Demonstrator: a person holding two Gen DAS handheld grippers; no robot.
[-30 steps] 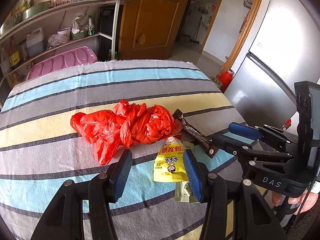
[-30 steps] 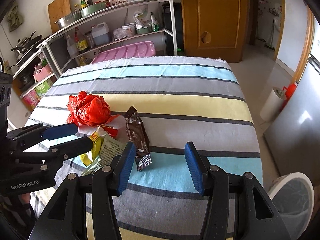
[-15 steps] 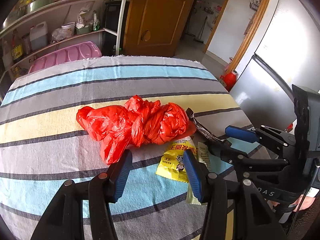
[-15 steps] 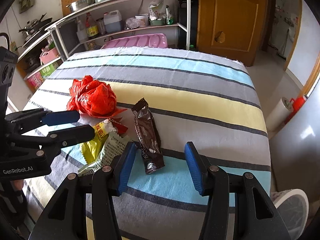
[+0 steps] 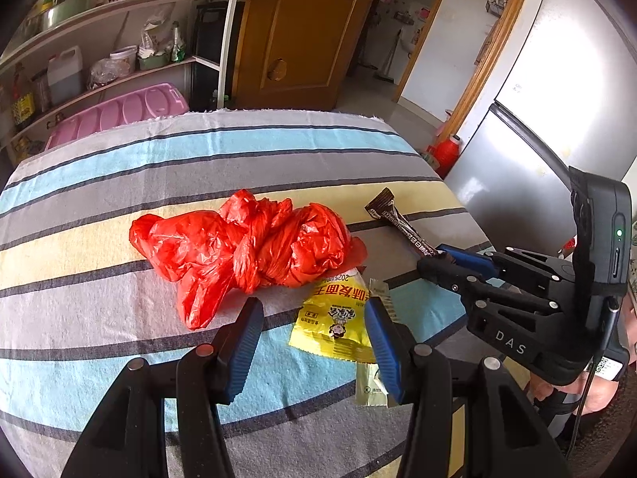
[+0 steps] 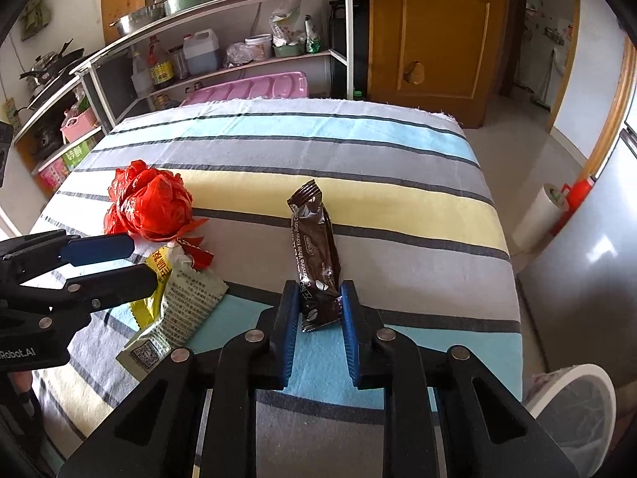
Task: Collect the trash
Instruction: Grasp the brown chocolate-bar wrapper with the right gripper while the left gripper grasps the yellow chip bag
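Note:
A brown snack-bar wrapper [image 6: 316, 251] lies on the striped table; my right gripper [image 6: 318, 310] is shut on its near end. It also shows in the left wrist view [image 5: 398, 221], with the right gripper [image 5: 446, 259] on it. My left gripper [image 5: 312, 338] is open, just above a yellow snack packet [image 5: 338, 318] and near a crumpled red plastic bag [image 5: 247, 247]. The red bag [image 6: 149, 203], the yellow packet [image 6: 159, 271] and a pale green sachet [image 6: 179, 314] show left of the right gripper.
The table wears a striped cloth [image 6: 358, 151]. A white trash bin [image 6: 573, 402] stands on the floor at the right, below the table's edge. Shelves [image 6: 223, 40] with bottles and a pink tray stand behind. A fridge [image 5: 537, 139] stands at the right.
My right gripper has moved forward and closed on the brown wrapper's near end. My left gripper has shifted slightly toward the red bag and stays open.

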